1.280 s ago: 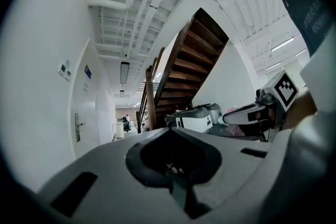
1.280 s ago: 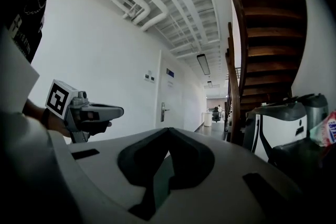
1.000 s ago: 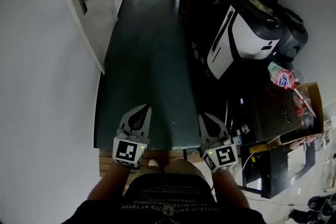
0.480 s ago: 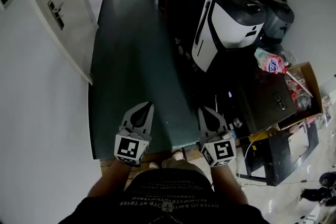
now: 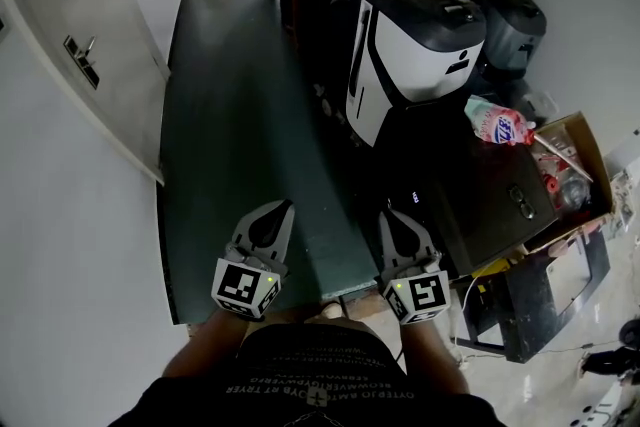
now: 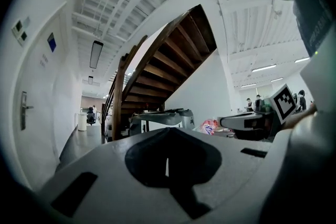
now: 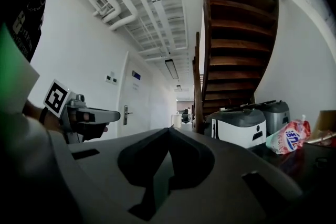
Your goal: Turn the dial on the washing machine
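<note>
- Washing machine (image 5: 480, 205) first: we judge it to be the dark cabinet low on our right, just this side of the white-and-black machine (image 5: 410, 45), with a small lit display (image 5: 414, 197) near its closest corner. It is so dark that we could line up on the wrong face, or the wrong appliance altogether.
- Cardboard box (image 5: 575, 160) sits just beside the cabinet's right side, full of odds and ends. A wide swing of the right arm could catch it.
- Right hand-held gripper (image 5: 390, 213) points level, jaws pressed together with nothing between them, tip just beside the cabinet's near corner. Go in closed like that and we jab the panel instead of clasping anything, so the jaws must part first.
- Left hand-held gripper (image 5: 279, 204) is level over the floor (image 5: 240, 145), jaws likewise together and empty, well apart from the machine. There's little risk here unless it crosses the right one's path.
- Pink bag (image 5: 495, 127) lies at the far edge of the dark top, and a nudge could send it sliding.
- Dial: we cannot pick it out for certain in any view. That is our big worry: seizing the wrong knob, or slipping off a small round one with a poor pinch.
</note>
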